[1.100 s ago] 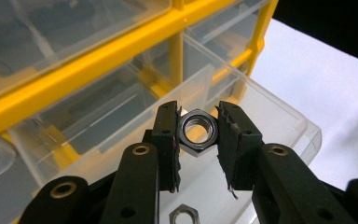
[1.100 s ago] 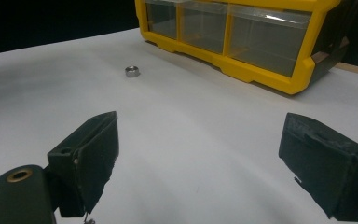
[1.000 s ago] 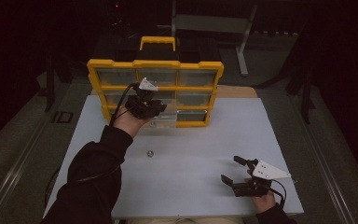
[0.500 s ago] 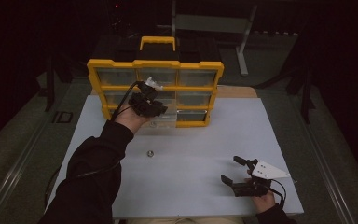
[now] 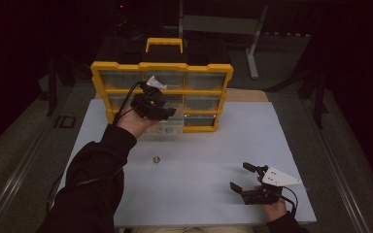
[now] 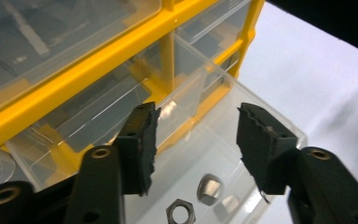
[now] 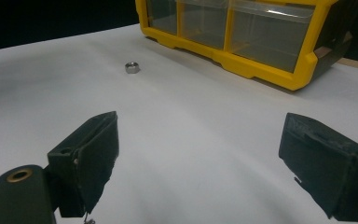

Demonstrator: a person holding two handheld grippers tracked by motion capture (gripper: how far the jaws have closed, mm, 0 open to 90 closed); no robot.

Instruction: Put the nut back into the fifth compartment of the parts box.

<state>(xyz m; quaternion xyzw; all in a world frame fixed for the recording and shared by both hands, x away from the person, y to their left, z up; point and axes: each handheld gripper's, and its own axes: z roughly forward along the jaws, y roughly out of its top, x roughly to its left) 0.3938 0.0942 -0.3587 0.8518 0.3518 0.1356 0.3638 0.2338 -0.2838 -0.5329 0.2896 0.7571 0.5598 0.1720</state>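
Two claws in my feed. R claw (image 5: pixel 243 178) sits near me on the counter (image 5: pixel 291 141), jaws wide, empty. Farther out, a nut (image 5: pixel 156 158) lies loose. L claw (image 5: pixel 167 112) has just been opening over the drawer (image 6: pixel 261 130), two nuts (image 6: pixel 209 186) below it, nothing gripped.

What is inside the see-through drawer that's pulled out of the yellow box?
Two metal nuts lie on the floor of the clear drawer, seen between the left gripper's open jaws, which have just been opening. The drawer's near end is hidden behind the gripper.
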